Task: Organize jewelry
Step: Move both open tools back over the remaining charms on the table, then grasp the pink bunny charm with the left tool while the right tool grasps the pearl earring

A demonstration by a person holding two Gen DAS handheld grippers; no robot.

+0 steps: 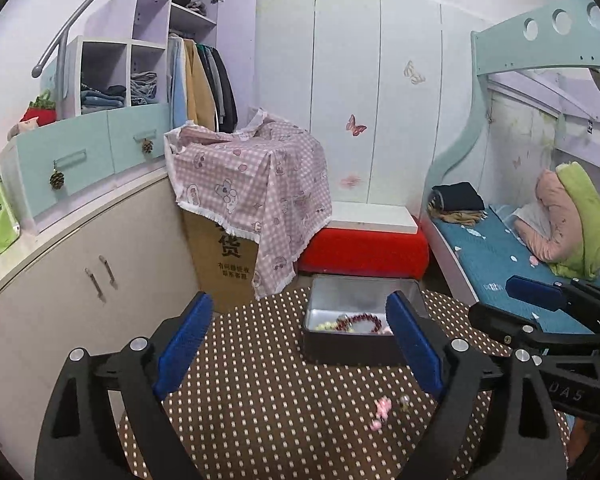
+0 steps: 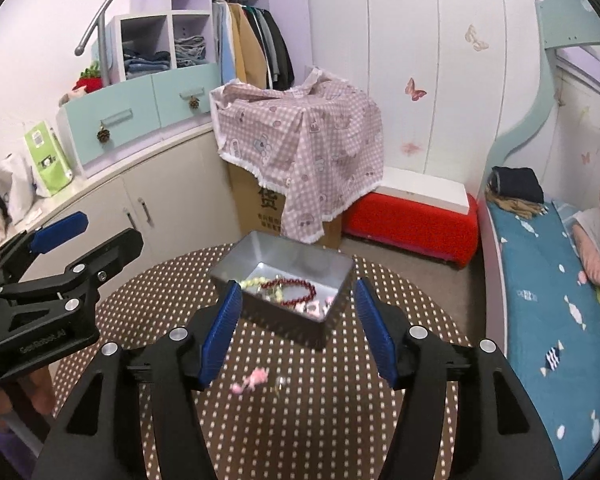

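Observation:
An open metal tin (image 1: 356,292) (image 2: 260,250) stands on a round brown dotted table (image 1: 260,400) (image 2: 320,420). Inside lie a red bead bracelet (image 1: 366,322) (image 2: 296,290), a pale yellow-green bead bracelet (image 1: 326,325) (image 2: 256,281) and small pink pieces. On the table in front of the tin lie a pink ornament (image 1: 381,412) (image 2: 252,381) and a small clear earring (image 1: 404,401) (image 2: 281,382). My left gripper (image 1: 300,348) is open and empty, above the table before the tin. My right gripper (image 2: 296,328) is open and empty, above the loose pieces.
A cardboard box under a pink checked cloth (image 1: 252,184) stands behind the table, with a red stool (image 1: 364,252) beside it. A curved cabinet (image 1: 60,272) is on the left and a bed with a blue sheet (image 2: 540,300) on the right.

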